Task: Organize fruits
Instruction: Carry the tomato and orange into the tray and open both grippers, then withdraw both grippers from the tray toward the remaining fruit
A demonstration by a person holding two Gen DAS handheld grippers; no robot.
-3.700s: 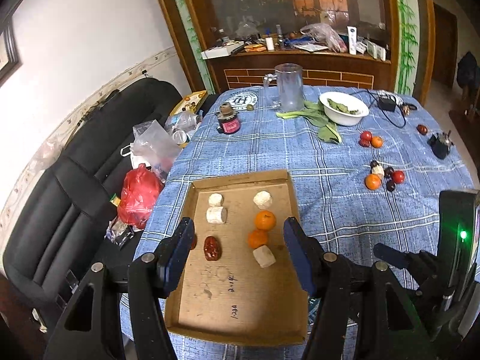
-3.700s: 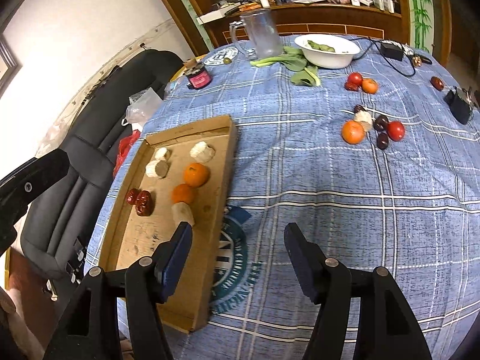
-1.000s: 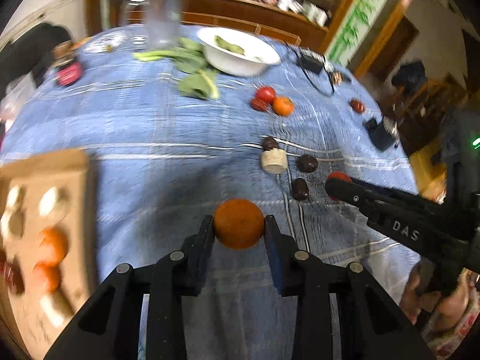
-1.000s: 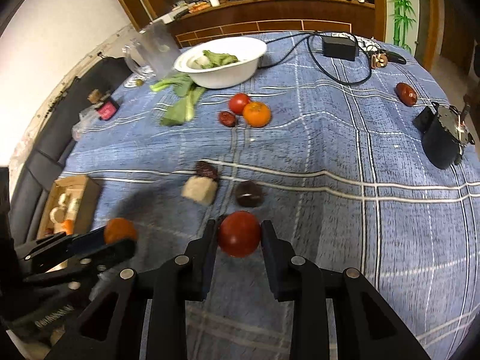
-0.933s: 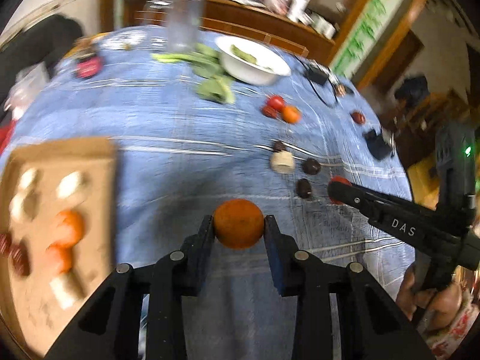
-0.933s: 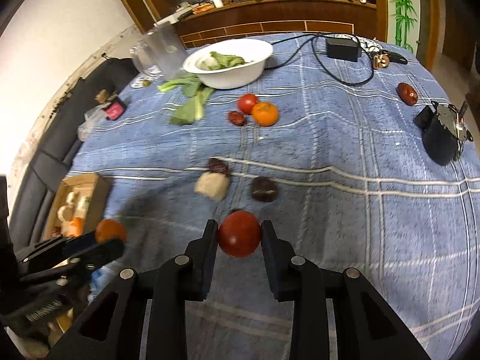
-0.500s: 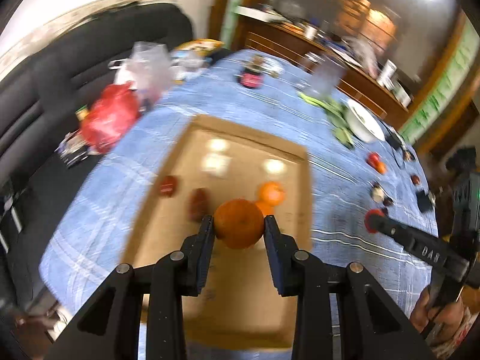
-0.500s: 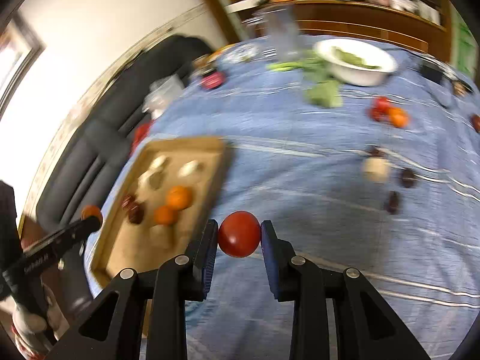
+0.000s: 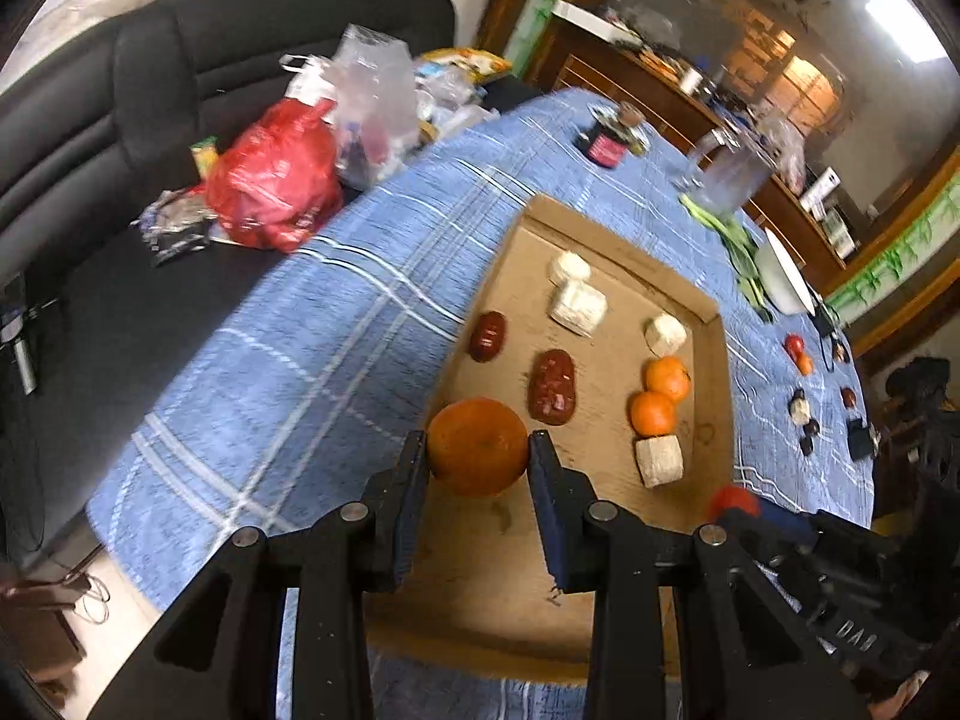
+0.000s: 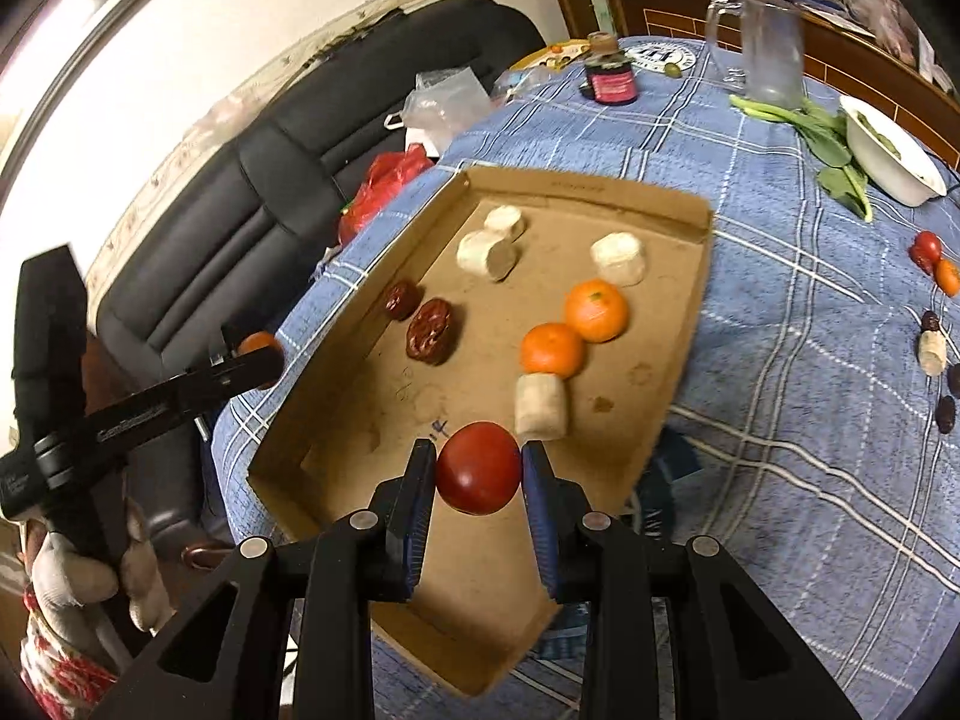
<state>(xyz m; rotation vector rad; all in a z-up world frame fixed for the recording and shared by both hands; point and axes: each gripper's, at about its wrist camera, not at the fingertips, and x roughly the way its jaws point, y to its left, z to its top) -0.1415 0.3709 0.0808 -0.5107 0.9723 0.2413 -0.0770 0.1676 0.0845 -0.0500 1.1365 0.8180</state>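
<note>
Holding a round orange tangerine [image 9: 478,446] between the two black fingers of my left claw [image 9: 478,450], I have it over the near left edge of the shallow brown cardboard tray [image 9: 717,396] at the centre of the left wrist view. My right claw [image 10: 478,468] is pinched on a smooth red tomato [image 10: 478,468], low and central in the right wrist view, above the near part of that same tray [image 10: 678,360].

Going left to right across the tray in the right wrist view: two wrinkled dark red dates [image 10: 420,318] lie side by side near the left wall; two pale white cut chunks [image 10: 492,243] touch each other further up; a third white chunk [image 10: 619,259] sits toward the far right corner; two small orange tangerines [image 10: 576,330] touch each other in the middle right; and just below them a beige cylinder piece [image 10: 540,407] touches the lower one. The tray rests on the blue plaid tablecloth [image 10: 810,360], its near corner overhanging the table edge.

At the upper right a white bowl [image 10: 894,165] holds something green, cut off by the frame edge, with leafy greens [image 10: 822,138] beside it. A clear glass mug [image 10: 768,54] stands at the top; whether it holds anything I cannot tell.

Along the right edge more small fruits [image 10: 936,324] are scattered, partly cropped and too small to sort. On the black sofa [image 9: 120,120], upper left of the left wrist view, a red plastic bag [image 9: 273,180] and clear bags are blurred.
</note>
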